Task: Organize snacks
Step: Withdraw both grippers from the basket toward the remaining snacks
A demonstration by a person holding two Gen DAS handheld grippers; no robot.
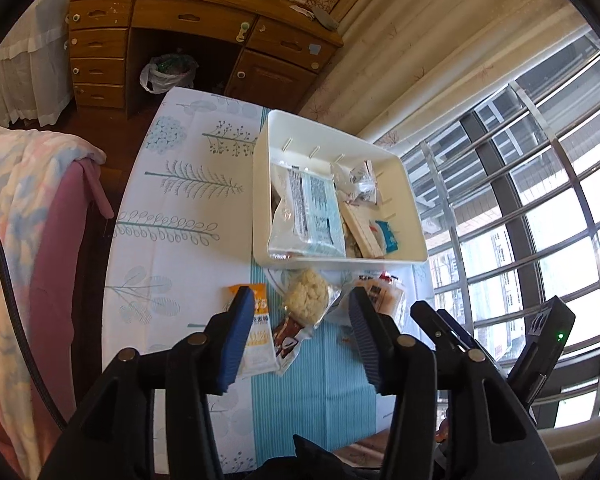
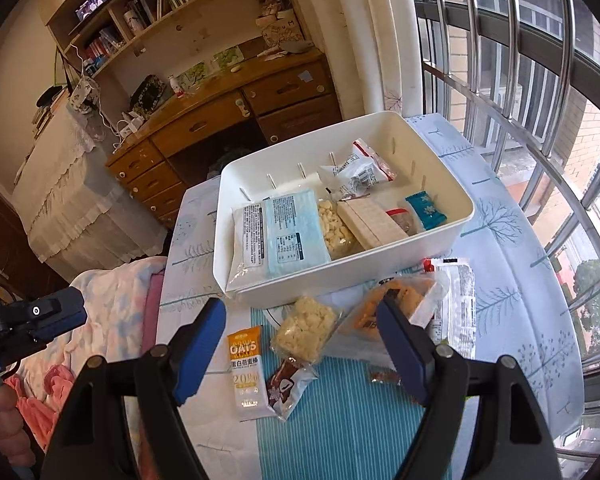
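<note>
We hold both grippers, left (image 1: 300, 336) and right (image 2: 300, 344), with jaws open and empty above the loose snacks (image 2: 304, 332) on the worktop (image 2: 340, 420), beside the white bin's (image 2: 340, 280) near wall, ready for sorting.

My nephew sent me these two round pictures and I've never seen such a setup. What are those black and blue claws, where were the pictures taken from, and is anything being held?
No robot here: a person holds a hand gripper in each hand, each with a fisheye camera looking along its jaws. One picture is from the left gripper, the other from the right gripper. Both stand open and hold nothing. On the table a white bin already holds several snacks. In front of it lie an oat bar, a rice cake, a chocolate packet and an orange bag.
</note>
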